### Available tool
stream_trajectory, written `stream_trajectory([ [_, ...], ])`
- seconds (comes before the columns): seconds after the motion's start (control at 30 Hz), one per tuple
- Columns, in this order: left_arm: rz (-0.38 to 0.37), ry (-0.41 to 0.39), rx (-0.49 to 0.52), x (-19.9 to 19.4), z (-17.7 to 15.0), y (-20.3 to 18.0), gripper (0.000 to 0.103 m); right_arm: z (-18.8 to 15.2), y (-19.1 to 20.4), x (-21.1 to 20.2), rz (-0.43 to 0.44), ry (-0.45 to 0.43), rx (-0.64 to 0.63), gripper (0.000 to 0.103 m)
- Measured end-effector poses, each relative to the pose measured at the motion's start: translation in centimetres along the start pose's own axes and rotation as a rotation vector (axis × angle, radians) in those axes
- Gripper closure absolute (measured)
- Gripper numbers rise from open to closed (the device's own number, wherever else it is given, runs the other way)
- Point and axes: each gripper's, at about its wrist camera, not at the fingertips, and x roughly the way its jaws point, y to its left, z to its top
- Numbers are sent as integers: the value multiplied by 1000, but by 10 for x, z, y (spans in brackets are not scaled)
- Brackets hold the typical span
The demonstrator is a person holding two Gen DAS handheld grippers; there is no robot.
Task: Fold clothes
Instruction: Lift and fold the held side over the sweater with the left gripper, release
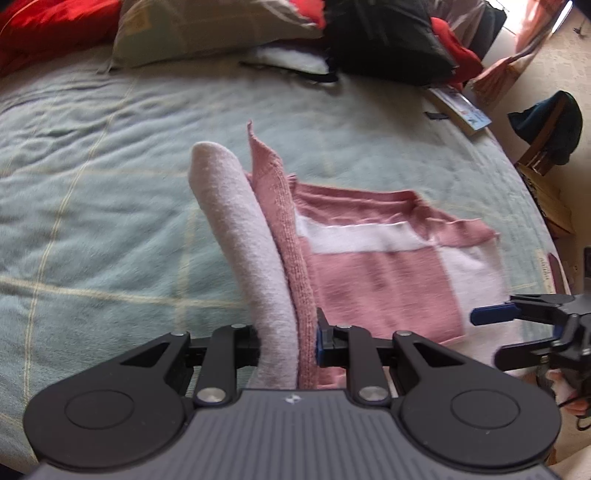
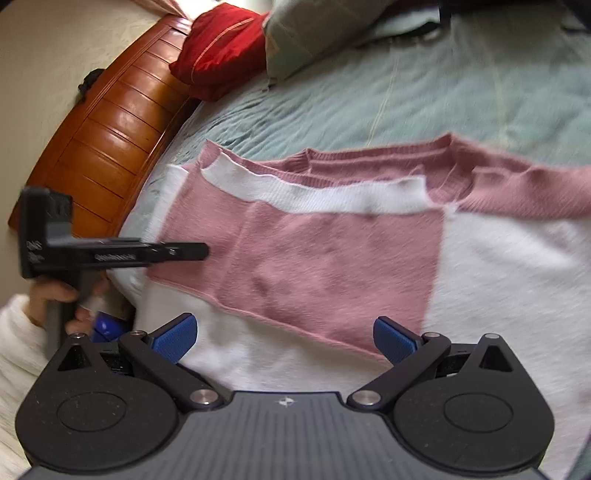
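A pink and white knit sweater [image 2: 332, 258] lies partly folded on the bed. My left gripper [image 1: 288, 343] is shut on a doubled edge of the sweater, a white layer [image 1: 240, 236] and a pink layer [image 1: 280, 221] that stand up from the bed in front of the camera. The flat part of the sweater [image 1: 388, 280] lies to its right. My right gripper [image 2: 284, 336] hovers open over the sweater's near white part, with nothing between its blue pads [image 2: 177, 336]. In the left wrist view the right gripper [image 1: 517, 328] shows at the right edge. The left gripper [image 2: 110, 254] appears at the left of the right wrist view, held by a hand.
The bed has a pale green quilt [image 1: 92, 184]. A grey pillow [image 1: 207, 29], red bedding [image 1: 48, 22] and dark clothes [image 1: 388, 37] lie at its far end. A wooden bed frame [image 2: 110, 129] borders the mattress. A chair with a dark garment [image 1: 546, 125] stands on the floor.
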Motion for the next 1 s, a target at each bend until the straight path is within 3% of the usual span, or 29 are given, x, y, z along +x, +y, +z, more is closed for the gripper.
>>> stream_trajectory([
  [0.53, 56, 22, 150, -11, 15, -124, 83, -43, -34, -62, 84, -105, -69, 0],
  [0.67, 49, 34, 174, -1, 21, -150, 83, -56, -36, -72, 154, -142, -131, 0],
  [1.0, 28, 140, 231, 55, 25, -202, 83, -72, -52, -77, 138, -162, -126, 0],
])
